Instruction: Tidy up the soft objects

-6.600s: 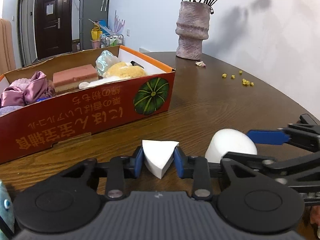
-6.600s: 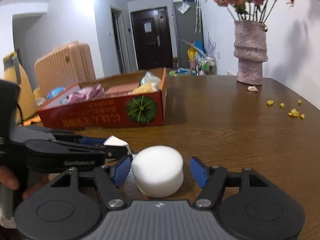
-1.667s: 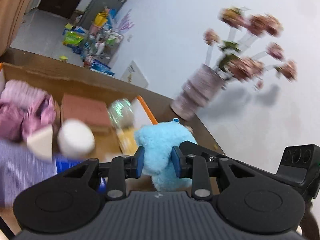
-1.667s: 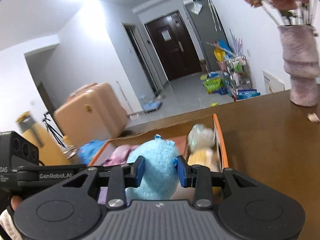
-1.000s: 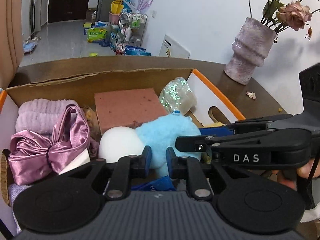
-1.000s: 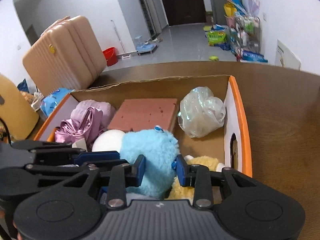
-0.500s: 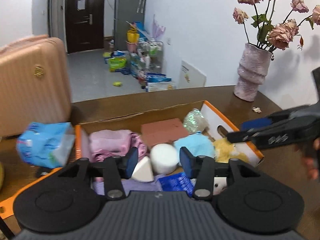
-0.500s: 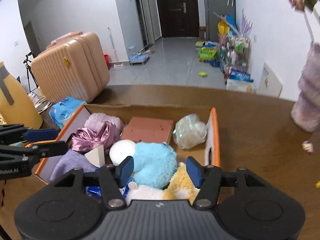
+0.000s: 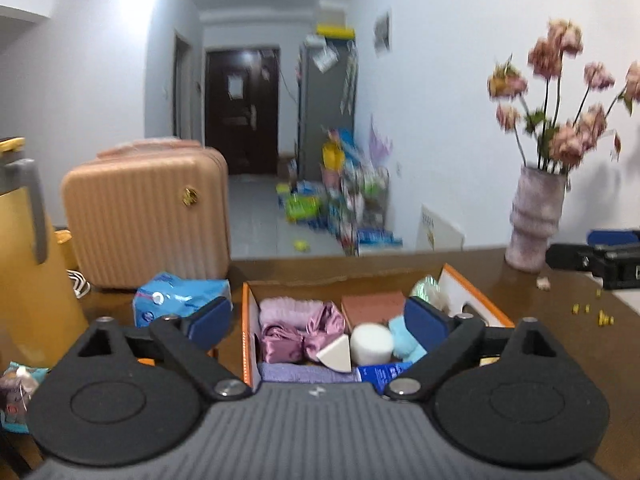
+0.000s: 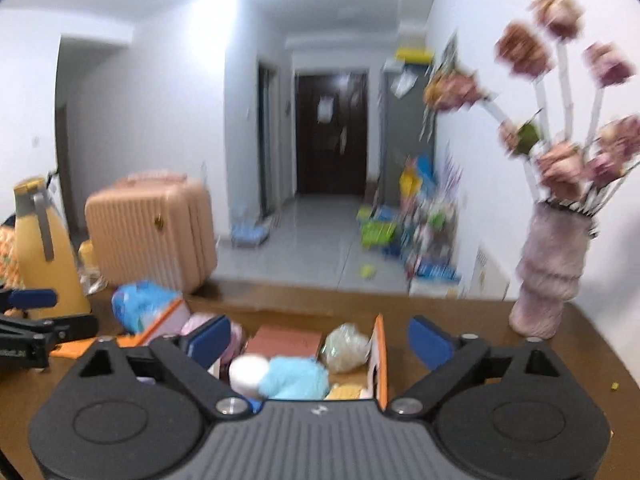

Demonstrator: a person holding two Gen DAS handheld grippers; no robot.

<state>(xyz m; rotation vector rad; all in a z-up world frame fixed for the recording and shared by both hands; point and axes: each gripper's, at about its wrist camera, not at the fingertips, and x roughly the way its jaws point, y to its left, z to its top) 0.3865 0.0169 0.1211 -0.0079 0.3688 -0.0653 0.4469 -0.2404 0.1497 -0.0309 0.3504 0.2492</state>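
Now the soft things all sit inside the cardboard box (image 9: 246,332) in the lower middle of the left wrist view. The blue plush toy (image 10: 294,378) is fluffy and light, so it squashes when pinched; its fat middle looks like the best place to grab it. The round white sponge (image 9: 371,344) and the white wedge sponge (image 9: 336,354) beside it look light and springy too. The pink satin bow (image 9: 288,336) looks slippery, so its knot would be a safer hold.

The left hand-held gripper (image 9: 320,322) has its jaws opening wide, with nothing between them. The right hand-held gripper (image 10: 320,342) is opening too, and it is empty as well. Both hang above the box, not touching anything.

A pink vase (image 9: 536,220) with dry flowers stands on the brown tabletop (image 9: 560,320) at the right and could tip if bumped. A blue tissue pack (image 9: 180,294) lies left of the box. A pink suitcase (image 9: 148,216) stands behind, out of the way.
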